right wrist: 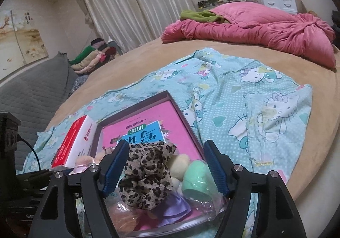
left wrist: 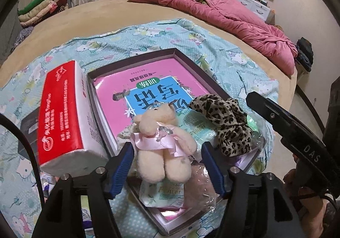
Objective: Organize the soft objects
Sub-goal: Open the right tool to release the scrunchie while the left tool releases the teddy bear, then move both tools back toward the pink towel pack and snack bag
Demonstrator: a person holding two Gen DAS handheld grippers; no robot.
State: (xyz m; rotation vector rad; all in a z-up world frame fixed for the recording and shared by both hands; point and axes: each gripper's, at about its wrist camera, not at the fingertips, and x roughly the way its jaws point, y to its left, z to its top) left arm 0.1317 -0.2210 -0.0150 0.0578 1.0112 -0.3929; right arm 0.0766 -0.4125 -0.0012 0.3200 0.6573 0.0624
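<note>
Left wrist view: left gripper [left wrist: 167, 166] with jaws spread, pads clear of plush bear [left wrist: 162, 142] lying between them in shallow box [left wrist: 136, 61]; leopard scrunchie [left wrist: 223, 123] beside bear, red tissue pack [left wrist: 63, 114] just left of box.

Right wrist view: right gripper [right wrist: 165, 171] likewise parted around leopard scrunchie [right wrist: 146, 176], pads not pressing it; green sponge [right wrist: 197, 180] just beside, inside box [right wrist: 184, 123] on cartoon blanket [right wrist: 255, 99].
</note>
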